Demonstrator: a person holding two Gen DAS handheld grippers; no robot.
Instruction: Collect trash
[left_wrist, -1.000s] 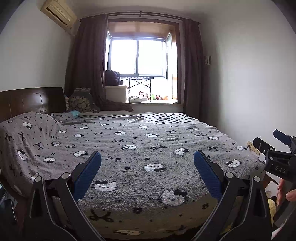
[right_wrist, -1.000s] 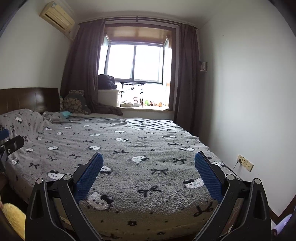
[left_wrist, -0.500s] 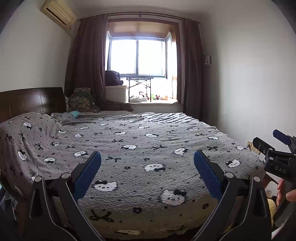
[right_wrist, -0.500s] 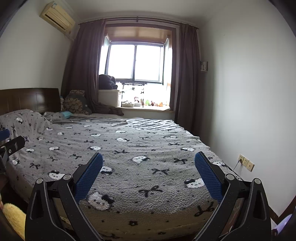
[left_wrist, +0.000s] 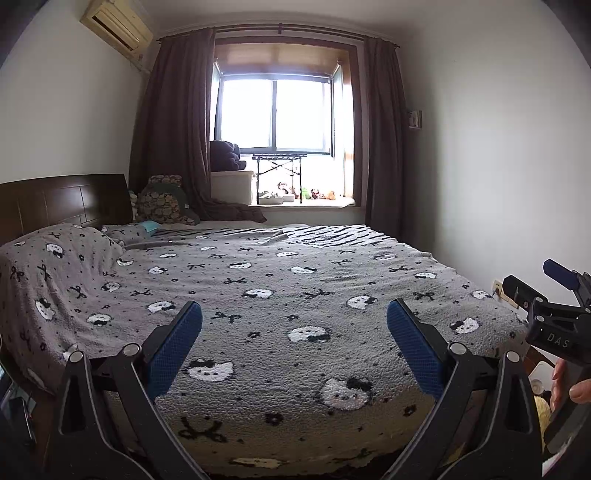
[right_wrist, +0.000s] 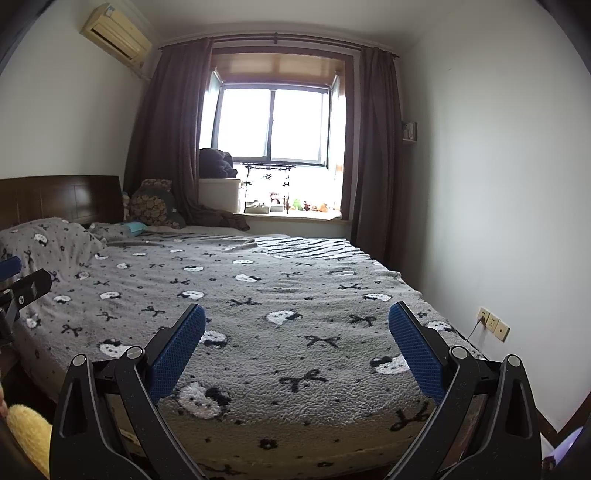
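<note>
Trash isn't visible on the bed (left_wrist: 280, 295); both grippers (left_wrist: 293, 332) (right_wrist: 295, 334), fingers wide and empty, risk snagging the fuzzy blanket (right_wrist: 295, 295).

- The small toys (left_wrist: 295, 192) along the windowsill are too tiny to tell apart.
- The headboard (left_wrist: 55, 201) runs off the left edge.
- A hand (left_wrist: 569, 384) shows only partly at the right edge.
- The yellow fuzzy thing (right_wrist: 26, 439) is cut off; can't tell what it is.
</note>
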